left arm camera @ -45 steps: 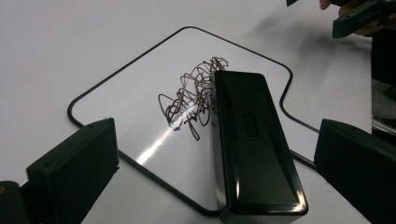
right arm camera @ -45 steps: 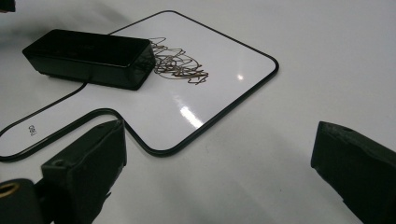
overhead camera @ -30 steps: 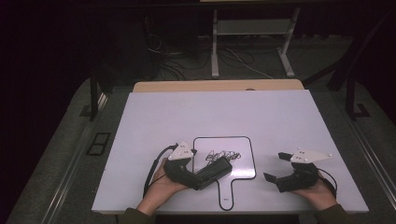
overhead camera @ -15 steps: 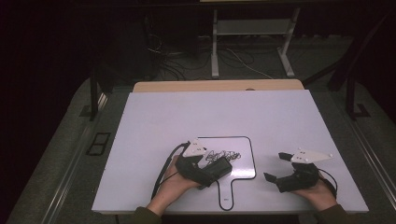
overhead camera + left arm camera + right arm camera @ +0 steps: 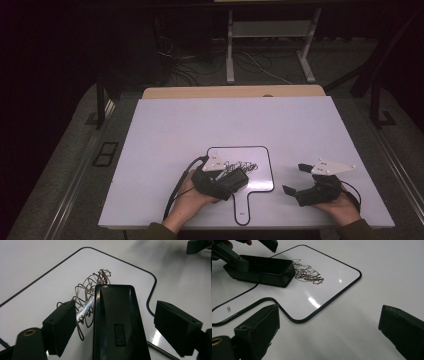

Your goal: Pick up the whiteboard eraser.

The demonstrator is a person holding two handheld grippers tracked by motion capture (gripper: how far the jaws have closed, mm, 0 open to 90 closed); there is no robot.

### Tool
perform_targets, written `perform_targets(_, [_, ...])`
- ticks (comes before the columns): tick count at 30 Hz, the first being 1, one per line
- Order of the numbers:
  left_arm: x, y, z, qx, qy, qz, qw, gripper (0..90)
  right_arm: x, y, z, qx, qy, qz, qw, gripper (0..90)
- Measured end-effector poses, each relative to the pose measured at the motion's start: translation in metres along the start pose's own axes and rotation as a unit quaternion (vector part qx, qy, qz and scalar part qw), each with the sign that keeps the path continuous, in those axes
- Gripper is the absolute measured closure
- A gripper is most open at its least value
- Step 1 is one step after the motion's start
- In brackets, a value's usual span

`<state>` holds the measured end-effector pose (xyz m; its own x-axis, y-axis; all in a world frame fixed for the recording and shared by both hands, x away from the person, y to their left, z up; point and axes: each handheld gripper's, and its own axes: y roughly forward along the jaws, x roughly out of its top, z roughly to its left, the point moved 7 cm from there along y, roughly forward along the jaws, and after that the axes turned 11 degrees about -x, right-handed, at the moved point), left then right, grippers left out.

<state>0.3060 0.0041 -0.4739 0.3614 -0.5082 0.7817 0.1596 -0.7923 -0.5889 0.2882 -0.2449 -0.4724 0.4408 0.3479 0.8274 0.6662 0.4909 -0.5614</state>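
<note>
A small white board (image 5: 261, 172) with a black rim and a handle lies on the table, with brown scribble (image 5: 243, 165) across its middle. A black eraser (image 5: 115, 307) marked "deli" rests on the board at the scribble's near edge. My left gripper (image 5: 115, 315) straddles the eraser. Its jaws have just been closing, with the eraser between them and a gap still showing on each side. The right gripper (image 5: 292, 179) rests open on the table to the right of the board, nothing between its jaws. In the right gripper view the eraser (image 5: 267, 267) touches the scribble (image 5: 308, 273).
The white table (image 5: 225, 125) stretches beyond the board to a wooden strip (image 5: 235, 92) at its far edge. Past that, a metal stand (image 5: 270, 45) and cables lie on the dark floor. A cable (image 5: 177, 192) trails from the left gripper.
The left hand has slid right along the board to the eraser, and its jaws have narrowed around it. The right hand has kept still.
</note>
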Motion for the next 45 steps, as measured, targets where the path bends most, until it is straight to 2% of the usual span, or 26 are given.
perform_targets(3, [-0.002,0.002,-0.002,-0.001,-0.003,0.005,1.0,19.5,0.0,0.0,0.0,0.0,0.0,0.0,1.0,2.4])
perform_targets(6, [-0.005,0.005,-0.003,0.004,0.01,0.019,0.9998,21.1,0.0,0.0,0.0,0.0,-0.001,-0.001,1.0,2.4])
perform_targets(8, [-0.005,0.005,-0.004,0.004,0.009,0.015,0.9998,22.3,0.0,0.0,0.0,0.0,0.0,-0.001,1.0,2.3])
perform_targets(13, [-0.01,0.006,-0.004,0.006,0.013,0.03,0.9994,24.5,0.0,-0.001,-0.001,-0.001,0.0,-0.001,1.0,2.4])
perform_targets(18, [-0.012,0.008,-0.005,0.011,0.015,0.036,0.9992,27.5,0.0,0.0,-0.001,-0.001,0.0,-0.001,1.0,2.4])
perform_targets(21, [-0.013,0.01,-0.006,0.015,0.026,0.045,0.9985,28.4,0.0,-0.001,-0.001,-0.001,0.002,-0.001,1.0,2.4])
perform_targets(35, [-0.016,0.011,-0.004,0.026,0.028,0.054,0.9978,34.0,0.0,-0.001,-0.002,-0.003,0.003,-0.003,1.0,2.4])
perform_targets(45, [-0.017,0.012,-0.004,0.025,0.025,0.055,0.9979,37.3,0.0,-0.001,-0.002,-0.003,0.003,-0.002,1.0,2.4])
